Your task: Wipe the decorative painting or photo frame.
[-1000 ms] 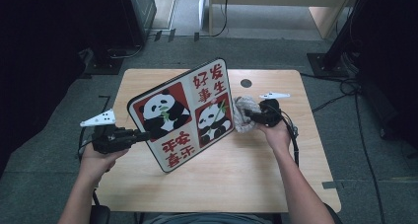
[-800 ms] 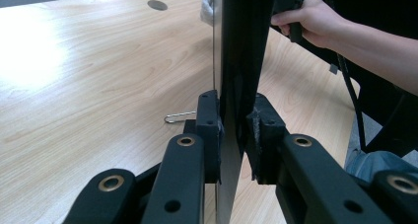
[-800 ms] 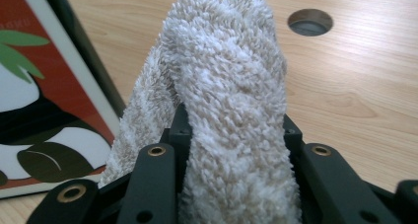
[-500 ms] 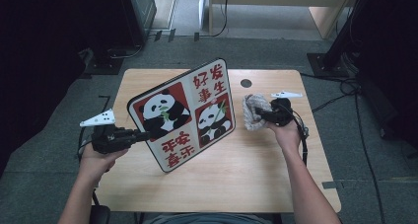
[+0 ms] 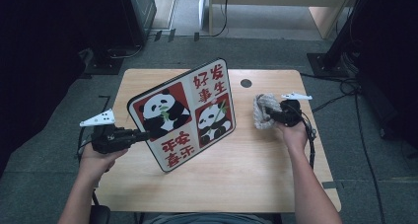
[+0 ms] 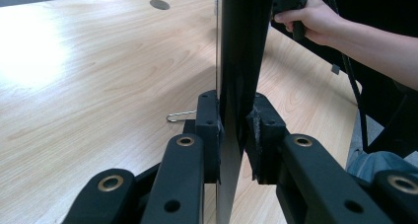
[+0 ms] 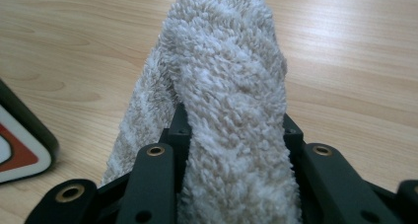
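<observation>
Left gripper (image 5: 140,135) fingers pinching panda sign (image 5: 185,115) edge, sign tilted upright on table (image 5: 256,174). Right gripper (image 5: 268,116) fingers clamped on fluffy towel (image 5: 261,110), clear of sign.

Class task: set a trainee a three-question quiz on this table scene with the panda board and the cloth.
1. True or false: the left tool grips the board by its edge.
2. What does the right tool hold? A) cloth B) sponge C) nothing
3. Is the board flat on the table or stood up on edge?

Key: 1 true; 2 A; 3 stood up on edge, tilted.
</observation>
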A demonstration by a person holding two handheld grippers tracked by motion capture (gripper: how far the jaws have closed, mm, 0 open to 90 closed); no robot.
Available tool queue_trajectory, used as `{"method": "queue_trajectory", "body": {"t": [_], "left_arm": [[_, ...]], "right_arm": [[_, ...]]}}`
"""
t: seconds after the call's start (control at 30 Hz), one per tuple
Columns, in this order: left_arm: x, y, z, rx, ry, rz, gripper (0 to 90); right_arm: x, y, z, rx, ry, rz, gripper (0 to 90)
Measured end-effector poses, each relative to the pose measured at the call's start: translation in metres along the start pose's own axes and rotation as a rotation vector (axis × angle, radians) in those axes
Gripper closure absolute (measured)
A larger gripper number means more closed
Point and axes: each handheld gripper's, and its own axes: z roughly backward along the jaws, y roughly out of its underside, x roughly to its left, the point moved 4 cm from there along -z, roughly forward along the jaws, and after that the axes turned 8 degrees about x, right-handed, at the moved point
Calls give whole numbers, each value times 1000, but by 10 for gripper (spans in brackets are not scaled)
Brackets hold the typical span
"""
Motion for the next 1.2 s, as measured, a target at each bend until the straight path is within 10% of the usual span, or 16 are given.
{"method": "queue_trajectory", "body": {"t": [0.6,1.2], "left_arm": [[1,1,-1,4,1,0,774],[2,2,-2,14,-17,10,711]], "right_arm": [[-18,15,-22,34,28,-18,599],[-19,4,-7,30,21,-96,301]]}}
